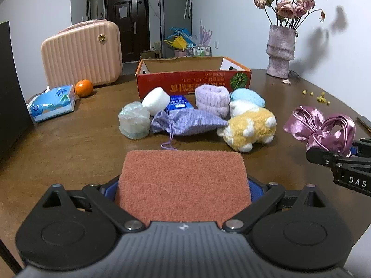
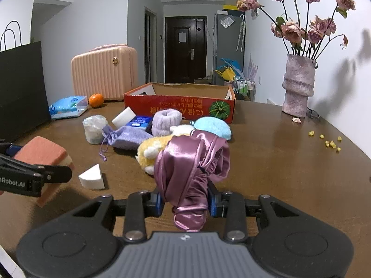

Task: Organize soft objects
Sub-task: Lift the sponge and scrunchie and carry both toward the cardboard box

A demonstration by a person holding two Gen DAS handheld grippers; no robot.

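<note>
Above the brown wooden table, the left gripper has its jaws pinching a flat terracotta sponge pad. The right gripper clamps a bunched mauve satin cloth, raised in front of the open red cardboard box.

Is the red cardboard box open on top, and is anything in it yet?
Open: the red box has no lid, and bare cardboard inner walls show. Whether it is empty I cannot tell; its front wall hides the floor in both views.
</note>
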